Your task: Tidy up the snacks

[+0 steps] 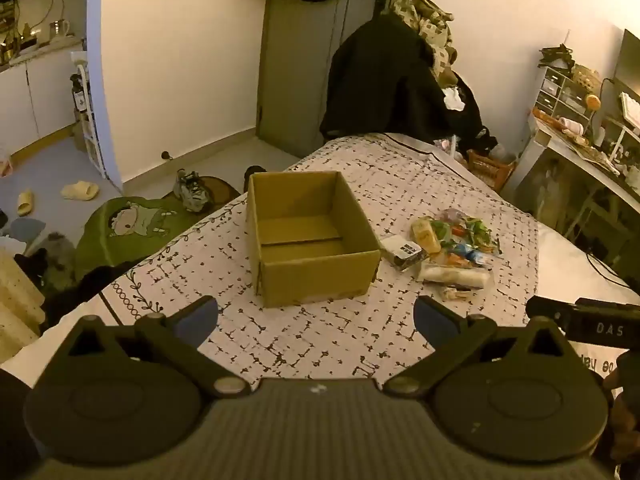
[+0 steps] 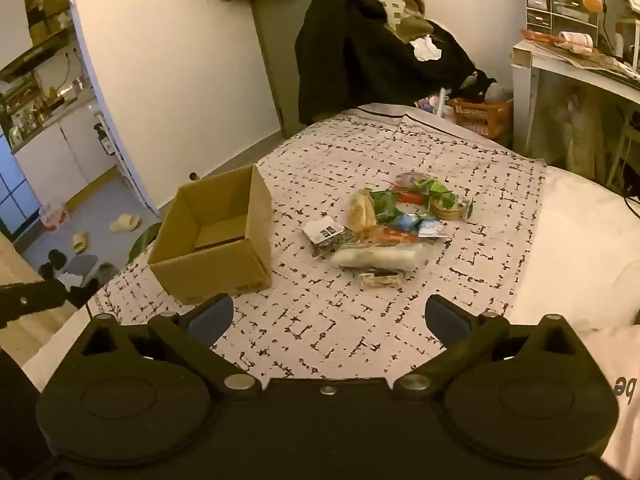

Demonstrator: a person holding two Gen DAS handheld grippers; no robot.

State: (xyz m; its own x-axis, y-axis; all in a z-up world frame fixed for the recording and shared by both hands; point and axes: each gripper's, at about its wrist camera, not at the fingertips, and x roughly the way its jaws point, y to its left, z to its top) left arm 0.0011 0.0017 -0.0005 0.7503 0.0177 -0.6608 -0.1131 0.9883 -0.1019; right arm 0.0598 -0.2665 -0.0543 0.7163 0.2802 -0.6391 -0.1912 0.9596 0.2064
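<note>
- On the left of the patterned cloth [image 1: 320,336] we see an open cardboard box [image 1: 308,240], upright, its flaps out of sight and nothing visible inside but a bare bottom.
- Our left gripper [image 1: 316,320] hangs over the near edge of the cloth, just short of the box; its blue-padded fingers [image 1: 196,320] are spread wide with nothing between them.
- Right of the box, close to it but apart, we see a small white packet [image 1: 404,250] with a dark printed patch.
- Beside that packet lies the pile of snacks [image 1: 456,240]: a yellowish packet, green and blue wrappers, a long pale pack [image 2: 378,258] on the near side and a small clear-wrapped piece [image 2: 380,280] nearest to us.
- Our right gripper [image 2: 328,322] hovers over the cloth near the pile, touching none of it; its jaws are wide apart and hold nothing.
- Far right we see a white desk [image 2: 524,56] crowded with things.
</note>
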